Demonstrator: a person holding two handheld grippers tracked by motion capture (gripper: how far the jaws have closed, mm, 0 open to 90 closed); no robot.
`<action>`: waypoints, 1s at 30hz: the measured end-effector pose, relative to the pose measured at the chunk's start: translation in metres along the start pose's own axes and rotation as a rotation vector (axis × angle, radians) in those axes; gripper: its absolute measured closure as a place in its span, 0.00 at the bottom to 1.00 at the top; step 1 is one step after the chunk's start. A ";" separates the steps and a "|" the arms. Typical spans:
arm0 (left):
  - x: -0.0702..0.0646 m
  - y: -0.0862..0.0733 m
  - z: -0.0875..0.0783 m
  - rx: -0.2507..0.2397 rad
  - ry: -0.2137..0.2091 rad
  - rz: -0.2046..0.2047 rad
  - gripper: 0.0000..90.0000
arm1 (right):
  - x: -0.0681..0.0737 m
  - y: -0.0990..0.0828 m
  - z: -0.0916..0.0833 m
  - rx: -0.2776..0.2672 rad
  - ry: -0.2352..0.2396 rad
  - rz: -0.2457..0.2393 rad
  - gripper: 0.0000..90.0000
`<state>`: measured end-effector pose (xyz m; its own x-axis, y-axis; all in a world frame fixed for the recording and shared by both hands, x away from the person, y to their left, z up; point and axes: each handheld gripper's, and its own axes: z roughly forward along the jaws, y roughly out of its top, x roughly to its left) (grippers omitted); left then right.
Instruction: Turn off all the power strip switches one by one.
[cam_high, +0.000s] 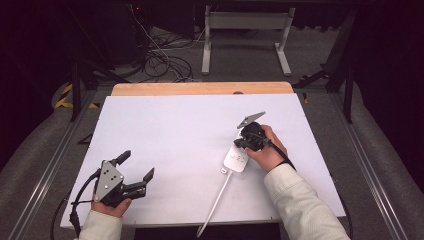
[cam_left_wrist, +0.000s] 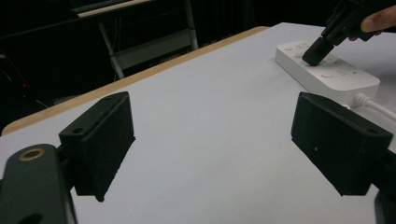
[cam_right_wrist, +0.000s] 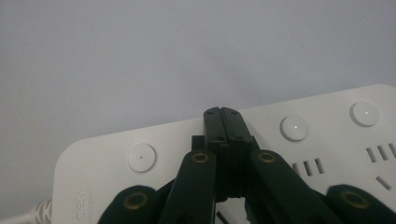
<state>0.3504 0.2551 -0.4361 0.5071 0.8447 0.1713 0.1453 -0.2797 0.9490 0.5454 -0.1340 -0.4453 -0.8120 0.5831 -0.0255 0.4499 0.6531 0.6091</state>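
1. Power strip (cam_high: 236, 159), white, lies flat on the white tabletop (cam_high: 170, 135), right of centre and toward the near edge. Its white cord (cam_high: 215, 202) leaves the near end and runs off over the front edge.
2. Round buttons sit in a row on the strip's top face; the right gripper view shows one (cam_right_wrist: 141, 157) to the left of the jaws and two to their right, with socket slots (cam_right_wrist: 307, 166) below.
3. Right gripper (cam_high: 248, 134), held in the right hand (cam_high: 269, 147), points down at the strip. Its fingers (cam_right_wrist: 215, 130) are pressed together with no gap and nothing between them, their tips on the strip's top face between two buttons.
4. Left gripper view shows that same black tip (cam_left_wrist: 315, 50) touching the strip (cam_left_wrist: 327, 70).
5. Left gripper (cam_high: 136, 175) sits near the tabletop's front-left corner, well apart from the strip, in the left hand (cam_high: 111, 205). Its fingers (cam_left_wrist: 100, 142) are spread wide, empty, above bare tabletop.
6. Wooden strip (cam_high: 200, 88) edges the far side of the tabletop.
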 end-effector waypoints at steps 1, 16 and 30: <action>0.000 0.000 0.000 0.000 -0.001 0.001 0.16 | 0.000 0.000 0.001 0.003 0.002 0.004 1.00; 0.001 0.000 0.000 0.000 -0.001 -0.005 0.16 | -0.006 0.009 -0.021 -0.098 -0.002 0.006 1.00; 0.001 0.000 0.001 0.000 -0.001 -0.008 0.16 | -0.028 0.011 -0.022 -0.100 -0.047 0.048 1.00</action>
<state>0.3515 0.2562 -0.4364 0.5072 0.8461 0.1637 0.1491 -0.2733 0.9503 0.5649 -0.1537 -0.4208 -0.7711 0.6360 -0.0304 0.4461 0.5738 0.6869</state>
